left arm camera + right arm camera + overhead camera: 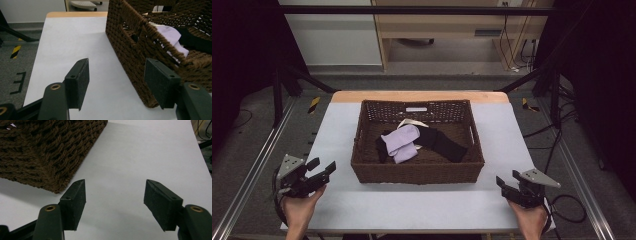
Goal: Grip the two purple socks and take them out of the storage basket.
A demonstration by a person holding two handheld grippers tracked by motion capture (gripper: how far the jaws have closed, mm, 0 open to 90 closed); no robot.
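A brown wicker basket (417, 172) stands in the middle of the white table (412, 205). Inside it lie a lilac cloth (401, 142), a black cloth (444, 143) and a bit of cream strap (412, 122). My left gripper (323, 166) hovers at the table's front left, open, nothing between its jaws. In the left gripper view the basket (130, 50) rises just right of the gripper (117, 75), lilac cloth (170, 35) showing over the rim. My right gripper (508, 180) sits open at the front right. In the right gripper view the basket's corner (45, 152) lies ahead to the left of the gripper (115, 200).
The table's front edge runs close under both hands. A metal frame rail (252, 170) flanks the table on the left, and cables (567, 205) lie on the floor at the right. Wooden furniture (452, 25) stands beyond the far edge.
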